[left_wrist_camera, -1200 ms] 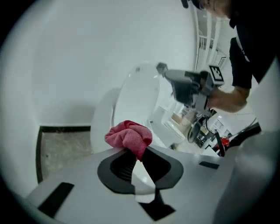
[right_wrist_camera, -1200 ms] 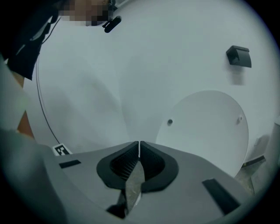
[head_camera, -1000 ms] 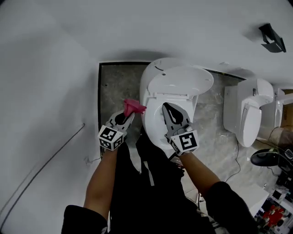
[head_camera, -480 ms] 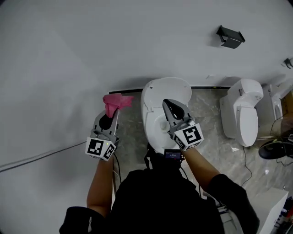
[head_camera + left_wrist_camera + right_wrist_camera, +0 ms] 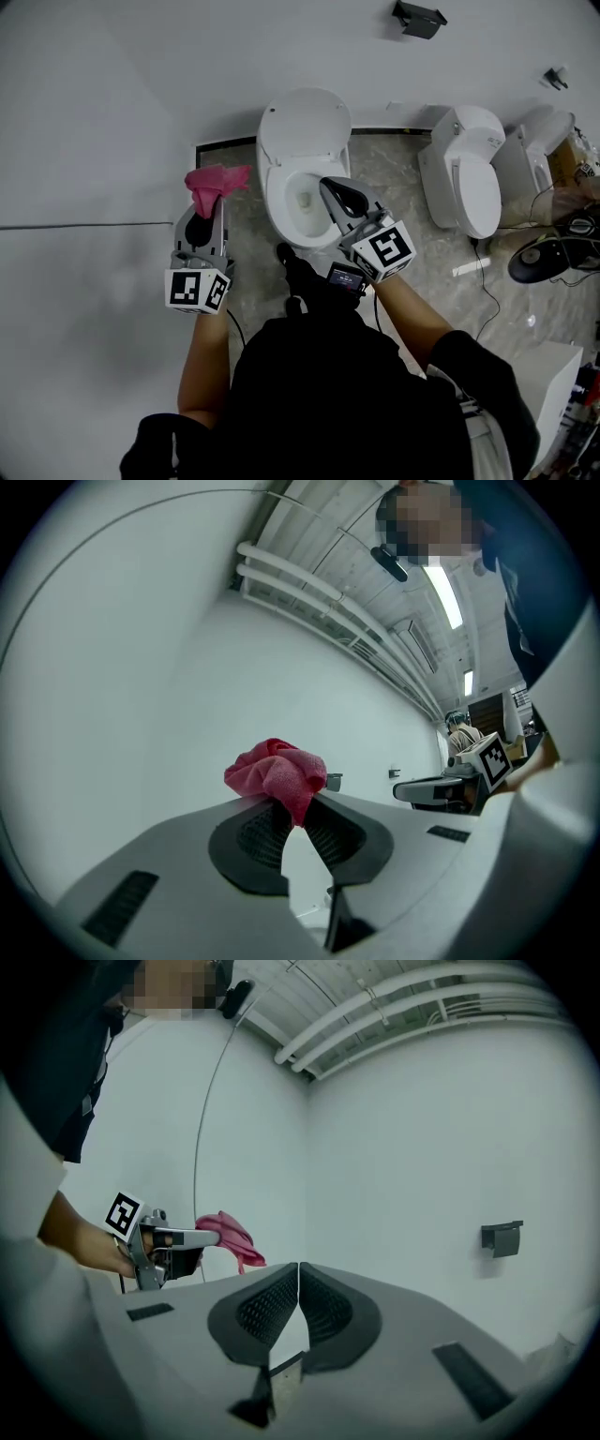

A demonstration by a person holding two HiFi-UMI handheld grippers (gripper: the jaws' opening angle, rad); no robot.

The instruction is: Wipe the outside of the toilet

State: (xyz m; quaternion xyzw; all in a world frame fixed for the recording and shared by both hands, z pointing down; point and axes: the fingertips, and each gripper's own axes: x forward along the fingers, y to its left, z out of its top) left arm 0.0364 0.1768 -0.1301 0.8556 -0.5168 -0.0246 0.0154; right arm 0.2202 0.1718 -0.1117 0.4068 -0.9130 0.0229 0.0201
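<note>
A white toilet [image 5: 298, 178] stands against the wall with its lid raised and the bowl open. My left gripper [image 5: 208, 204] is held up left of the bowl, shut on a crumpled pink cloth [image 5: 212, 184], apart from the toilet. The cloth [image 5: 277, 774] bunches above the closed jaws in the left gripper view, with only wall behind it. My right gripper [image 5: 336, 191] hovers over the bowl's right rim, shut and holding nothing. In the right gripper view its jaws [image 5: 298, 1279] meet, and the left gripper with the cloth [image 5: 232, 1237] shows at the left.
Two more white toilets [image 5: 466, 178] [image 5: 531, 159] stand along the wall to the right. A dark holder [image 5: 419, 17] is fixed on the wall above. A cable [image 5: 487, 281] and a dark round object [image 5: 548, 255] lie on the marbled floor [image 5: 422, 234] at right.
The head view has pulled back and up, so the toilet now shows whole with two others beside it. Both grippers stayed raised; the left still holds the cloth away from the toilet.
</note>
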